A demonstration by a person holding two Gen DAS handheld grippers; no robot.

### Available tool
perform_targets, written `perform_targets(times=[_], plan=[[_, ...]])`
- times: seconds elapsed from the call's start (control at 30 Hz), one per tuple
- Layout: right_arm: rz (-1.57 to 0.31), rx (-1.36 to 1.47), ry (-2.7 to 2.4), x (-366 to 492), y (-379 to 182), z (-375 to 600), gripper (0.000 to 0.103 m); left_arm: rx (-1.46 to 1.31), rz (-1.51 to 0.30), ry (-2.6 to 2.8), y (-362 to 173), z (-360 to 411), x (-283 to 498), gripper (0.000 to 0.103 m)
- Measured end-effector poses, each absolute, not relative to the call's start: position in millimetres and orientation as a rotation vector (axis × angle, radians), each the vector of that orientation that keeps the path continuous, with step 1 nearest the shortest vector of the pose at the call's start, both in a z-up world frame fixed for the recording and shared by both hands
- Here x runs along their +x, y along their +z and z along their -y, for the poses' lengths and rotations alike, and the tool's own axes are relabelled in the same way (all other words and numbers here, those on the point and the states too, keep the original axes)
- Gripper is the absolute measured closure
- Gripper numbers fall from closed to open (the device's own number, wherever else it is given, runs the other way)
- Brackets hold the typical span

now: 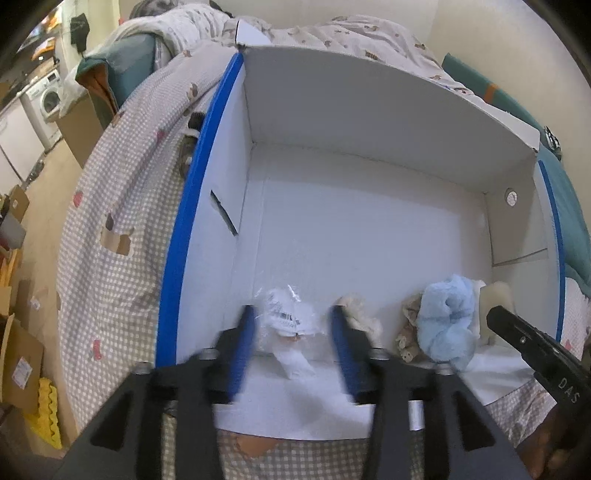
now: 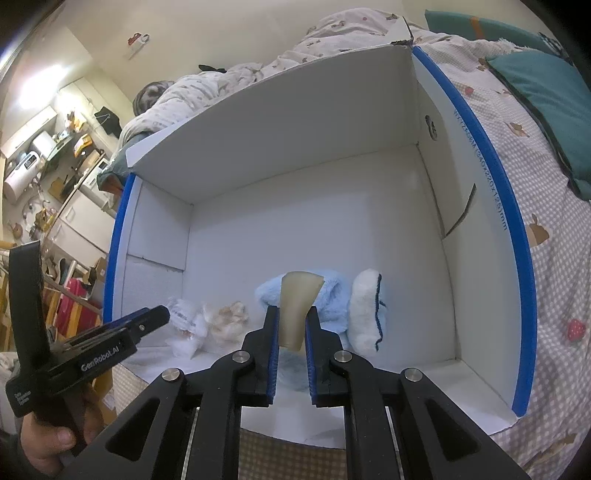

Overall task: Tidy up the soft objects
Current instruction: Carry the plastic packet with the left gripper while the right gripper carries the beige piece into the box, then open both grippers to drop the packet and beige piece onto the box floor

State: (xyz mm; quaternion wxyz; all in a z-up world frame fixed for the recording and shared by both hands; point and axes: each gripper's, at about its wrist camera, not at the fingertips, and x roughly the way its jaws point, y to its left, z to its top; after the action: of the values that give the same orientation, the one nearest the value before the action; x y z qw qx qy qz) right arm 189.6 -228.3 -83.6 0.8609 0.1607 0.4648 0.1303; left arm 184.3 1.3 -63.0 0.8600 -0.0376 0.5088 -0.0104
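A white box with blue rims (image 1: 369, 229) (image 2: 314, 221) lies open on a checked bedspread. Along its near side lie a clear plastic bag with a barcode label (image 1: 288, 321) (image 2: 186, 321), a cream fluffy piece (image 1: 360, 314) (image 2: 229, 317), a light blue plush (image 1: 447, 317) (image 2: 332, 295) and a white cushion with dark trim (image 2: 365, 310). My left gripper (image 1: 293, 319) is open, its blue pads either side of the plastic bag. My right gripper (image 2: 291, 321) (image 1: 496, 317) is shut on a beige soft piece (image 2: 297, 310) held upright over the blue plush.
The box's far flap (image 1: 388, 96) stands up at the back. A rumpled duvet (image 1: 332, 33) and a teal pillow (image 2: 546, 99) lie beyond and beside the box. Left of the bed are cardboard boxes (image 1: 22, 365) and a washing machine (image 1: 46, 99).
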Motion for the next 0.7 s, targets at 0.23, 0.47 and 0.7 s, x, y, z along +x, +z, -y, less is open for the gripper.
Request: perform_targets(times=[0.23, 0.47, 0.7], plan=[[-0.966, 0.338, 0.274, 189.5, -82.0, 228.6, 0.088, -0.061, -1.037, -0.009, -57.4, -0.5, 182.1, 0.042], [-0.976, 0.288, 0.242, 191.0, -84.2, 222.1, 0.07, -0.038, -1.038, 0.017, -58.7, -1.1, 181.8, 0.042], [-0.926, 0.318, 0.221, 189.9, -76.7, 228.4, 0.025, -0.015, -1.039, 0.012, -59.5, 3.7, 178.8, 0.041]])
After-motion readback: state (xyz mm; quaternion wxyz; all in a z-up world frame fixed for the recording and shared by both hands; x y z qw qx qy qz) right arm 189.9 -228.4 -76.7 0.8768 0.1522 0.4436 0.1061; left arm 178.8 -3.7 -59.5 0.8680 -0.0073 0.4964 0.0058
